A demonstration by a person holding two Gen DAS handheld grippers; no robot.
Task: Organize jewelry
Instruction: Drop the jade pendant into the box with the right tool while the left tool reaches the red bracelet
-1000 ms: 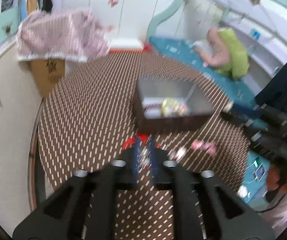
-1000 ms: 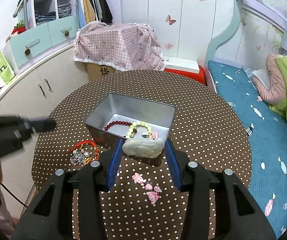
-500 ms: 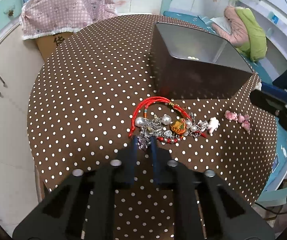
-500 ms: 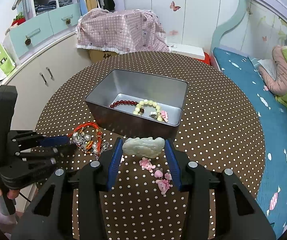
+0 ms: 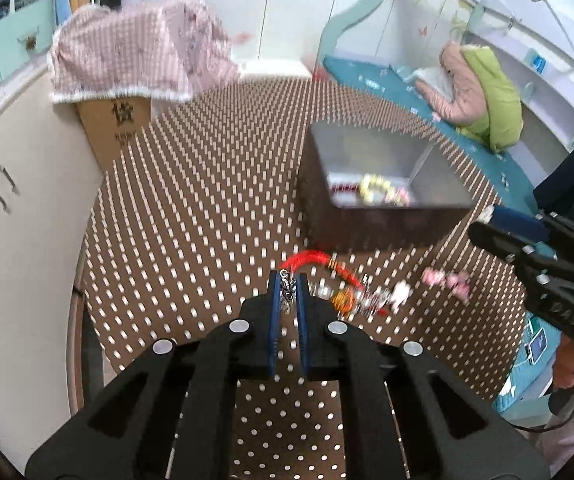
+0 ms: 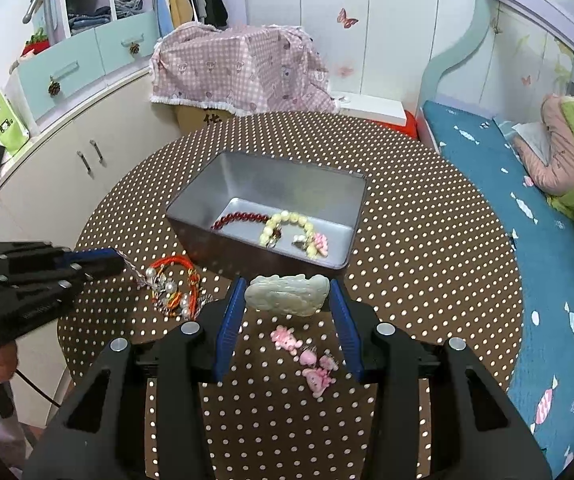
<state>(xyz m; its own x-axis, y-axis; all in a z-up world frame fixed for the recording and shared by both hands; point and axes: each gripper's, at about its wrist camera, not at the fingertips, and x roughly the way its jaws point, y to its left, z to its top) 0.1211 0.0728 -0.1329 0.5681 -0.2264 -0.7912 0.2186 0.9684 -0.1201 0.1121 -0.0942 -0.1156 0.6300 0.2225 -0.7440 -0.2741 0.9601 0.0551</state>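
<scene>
My left gripper (image 5: 287,280) is shut on the silver chain of a red cord charm bracelet (image 5: 339,284), whose beads trail over the dotted tablecloth; the bracelet also shows in the right wrist view (image 6: 175,288). My right gripper (image 6: 287,296) is shut on a pale green jade pendant (image 6: 287,294), held just above the table in front of the metal tin (image 6: 191,204). The tin (image 5: 439,204) holds a dark red bead bracelet (image 6: 239,218) and a cream bead bracelet (image 6: 287,224). Pink charm jewelry (image 6: 307,356) lies on the table under the right gripper.
The round table (image 6: 427,240) has a brown polka-dot cloth. A cardboard box under a pink checked cloth (image 6: 239,68) stands behind it. White cabinets (image 6: 67,168) are to the left, a blue bed (image 6: 547,260) to the right.
The left gripper has risen and tilted up with the bracelet's chain pinched, dragging the bracelet. The right gripper still holds the jade pendant and has drawn back slightly from the tin.
</scene>
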